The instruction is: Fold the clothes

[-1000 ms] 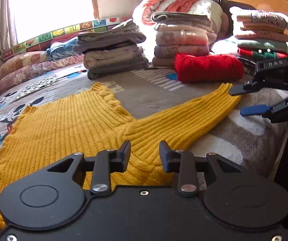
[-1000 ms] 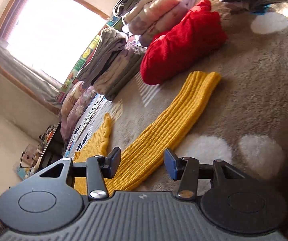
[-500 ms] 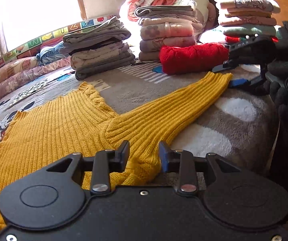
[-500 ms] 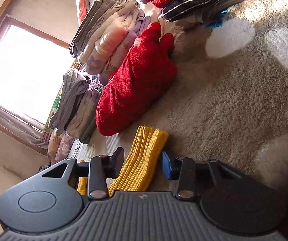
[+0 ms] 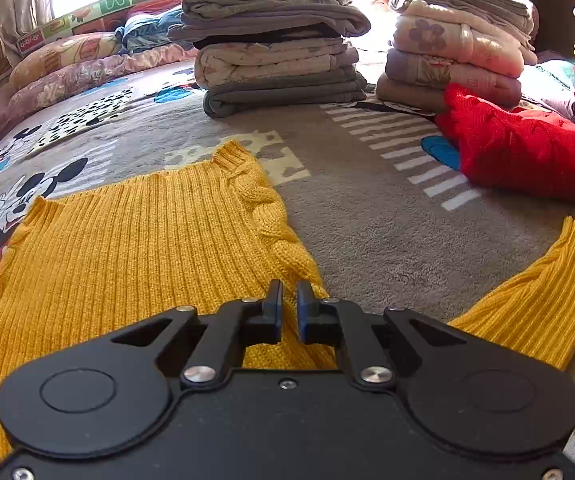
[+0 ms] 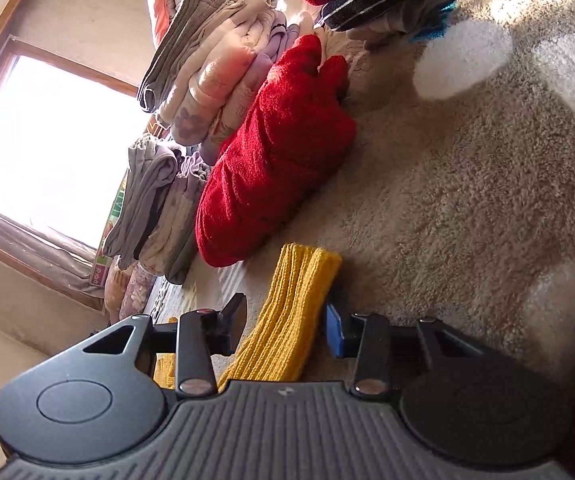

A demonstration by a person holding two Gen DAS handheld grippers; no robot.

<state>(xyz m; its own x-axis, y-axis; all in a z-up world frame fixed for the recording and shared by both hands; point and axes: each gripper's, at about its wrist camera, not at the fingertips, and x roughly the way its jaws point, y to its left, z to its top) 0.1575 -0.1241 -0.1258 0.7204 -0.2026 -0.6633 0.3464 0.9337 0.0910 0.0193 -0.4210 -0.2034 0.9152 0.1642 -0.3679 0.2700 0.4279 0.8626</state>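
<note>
Sleeve fold on the yellow sweater (image 5: 135,248), spread flat on the bed (image 5: 387,216). My left claw (image 5: 286,304) is nearly closed, pinched on the knit at the cable-trim armpit edge. My right claw (image 6: 285,320) is wide open, straddling the sleeve cuff (image 6: 303,276), not clamped. Next: close right, carry sleeve across the body. Red sweater (image 6: 275,160) and folded stacks (image 5: 275,44) sit beyond.

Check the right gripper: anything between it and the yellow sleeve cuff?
Nothing visible. The right gripper is open, with the sleeve cuff of the yellow sweater already lying between its fingers. The red sweater sits just beyond the cuff, not in the way.
</note>
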